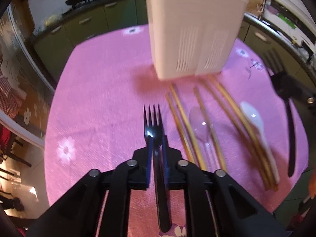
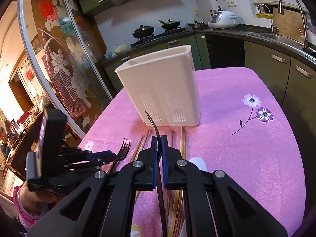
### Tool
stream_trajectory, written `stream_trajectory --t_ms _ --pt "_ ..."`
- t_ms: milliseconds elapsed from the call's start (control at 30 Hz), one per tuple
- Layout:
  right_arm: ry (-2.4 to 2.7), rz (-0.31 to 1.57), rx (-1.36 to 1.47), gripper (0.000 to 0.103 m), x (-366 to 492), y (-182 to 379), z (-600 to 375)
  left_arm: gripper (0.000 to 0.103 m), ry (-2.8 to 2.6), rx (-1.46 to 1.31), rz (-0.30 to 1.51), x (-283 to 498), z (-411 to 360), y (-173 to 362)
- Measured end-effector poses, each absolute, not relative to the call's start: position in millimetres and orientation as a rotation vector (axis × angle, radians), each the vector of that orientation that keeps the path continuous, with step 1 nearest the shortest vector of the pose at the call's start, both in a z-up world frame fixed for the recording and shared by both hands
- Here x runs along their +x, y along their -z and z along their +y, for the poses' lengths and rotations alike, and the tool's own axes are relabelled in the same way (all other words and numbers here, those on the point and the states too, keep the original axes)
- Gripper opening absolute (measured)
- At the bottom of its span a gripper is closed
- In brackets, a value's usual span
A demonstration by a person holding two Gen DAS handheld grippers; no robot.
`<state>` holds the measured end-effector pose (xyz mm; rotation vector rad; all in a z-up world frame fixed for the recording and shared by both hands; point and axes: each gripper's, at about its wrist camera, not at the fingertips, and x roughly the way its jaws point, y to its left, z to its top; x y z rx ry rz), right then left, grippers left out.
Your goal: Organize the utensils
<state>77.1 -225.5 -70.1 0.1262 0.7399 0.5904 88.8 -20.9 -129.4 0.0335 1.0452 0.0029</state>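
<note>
Both grippers carry forks: our left gripper (image 1: 157, 148) pinches a black fork (image 1: 154, 122), tines fwd; right gripper (image 2: 159, 148) is clamped on another fork (image 2: 156, 130). White holder (image 1: 193, 31) stands at 12–1 o'clock, near; fork axis aims roughly at it, left nearer we reckon.

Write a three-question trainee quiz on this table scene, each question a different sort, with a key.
1. True or false: both tongs, left and right, grip a black fork.
2. What stands behind the chopsticks? A) holder B) pot C) plate
3. Fill in: the white spoon lies on the ___ cloth.

Key: 1 true, with the left fork and right fork both clamped; 2 A, the white holder; 3 pink.
</note>
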Motion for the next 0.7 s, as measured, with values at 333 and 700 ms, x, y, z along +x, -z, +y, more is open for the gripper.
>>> stream_trajectory --t_ms 333,700 --pt "-0.599 0.762 0.114 0.005 80 77 -219 0.034 -0.045 0.031 1.064 100 -15 144" --pt "-0.599 0.756 0.124 0.005 80 75 -222 0.019 -0.015 0.014 1.089 94 -18 143"
